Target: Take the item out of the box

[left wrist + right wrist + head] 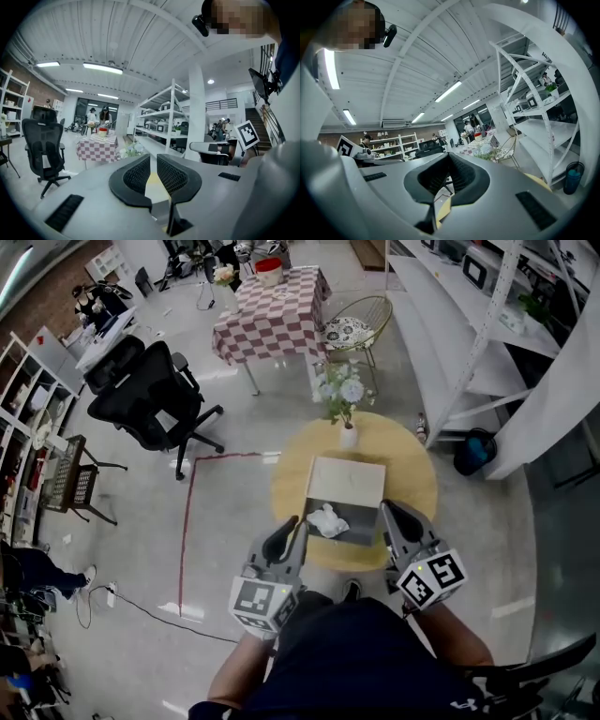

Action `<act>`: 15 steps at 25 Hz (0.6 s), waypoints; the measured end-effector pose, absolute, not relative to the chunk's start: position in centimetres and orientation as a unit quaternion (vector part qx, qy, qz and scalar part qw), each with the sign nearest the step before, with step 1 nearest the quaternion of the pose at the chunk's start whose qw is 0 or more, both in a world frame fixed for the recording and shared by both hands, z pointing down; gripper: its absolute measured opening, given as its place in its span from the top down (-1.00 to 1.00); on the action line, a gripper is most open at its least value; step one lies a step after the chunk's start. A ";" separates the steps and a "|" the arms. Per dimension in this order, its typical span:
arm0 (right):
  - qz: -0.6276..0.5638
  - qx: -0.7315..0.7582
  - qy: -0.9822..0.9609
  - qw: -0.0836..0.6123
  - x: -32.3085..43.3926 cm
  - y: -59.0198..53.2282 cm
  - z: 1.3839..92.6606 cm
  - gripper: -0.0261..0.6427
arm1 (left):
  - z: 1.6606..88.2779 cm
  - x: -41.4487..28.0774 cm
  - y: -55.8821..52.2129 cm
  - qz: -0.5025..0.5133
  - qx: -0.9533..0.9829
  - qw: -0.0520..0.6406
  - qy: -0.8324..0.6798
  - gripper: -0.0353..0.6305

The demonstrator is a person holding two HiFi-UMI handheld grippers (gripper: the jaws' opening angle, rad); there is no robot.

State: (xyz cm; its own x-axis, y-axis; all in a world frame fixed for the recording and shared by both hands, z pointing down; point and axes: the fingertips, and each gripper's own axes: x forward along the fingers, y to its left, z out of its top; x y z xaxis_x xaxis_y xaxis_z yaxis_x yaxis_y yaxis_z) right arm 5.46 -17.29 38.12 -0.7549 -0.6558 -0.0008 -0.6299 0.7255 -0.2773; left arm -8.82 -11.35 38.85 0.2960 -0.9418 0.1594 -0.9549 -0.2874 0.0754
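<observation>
Though crumpled, white item point(327, 520) inside square box point(348, 484).

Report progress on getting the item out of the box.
Done: the box stands open on the table. In hand: nothing. The left gripper, jaws slightly apart, and the right gripper, jaws together, flank the box, both empty. Left: the white item lies inside, not yet gripped or lifted out.

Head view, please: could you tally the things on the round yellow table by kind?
open box: 1
white crumpled item inside the box: 1
vase of flowers: 1
Total: 3
</observation>
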 end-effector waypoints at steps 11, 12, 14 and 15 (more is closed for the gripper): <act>-0.171 -0.392 0.903 0.027 6.5 -19.8 40.9 0.89 | 44.1 -9.3 -15.9 0.111 0.820 0.125 -0.547 0.72; -0.175 -0.398 0.900 0.024 6.7 -20.2 41.3 0.89 | 44.6 -9.5 -16.5 0.118 0.821 0.126 -0.544 0.72; -0.182 -0.409 0.894 0.016 6.9 -20.7 42.3 0.89 | 45.7 -9.8 -17.6 0.133 0.824 0.128 -0.535 0.72; -0.186 -0.415 0.891 0.012 7.1 -20.9 42.7 0.89 | 46.4 -9.9 -18.0 0.142 0.826 0.129 -0.530 0.72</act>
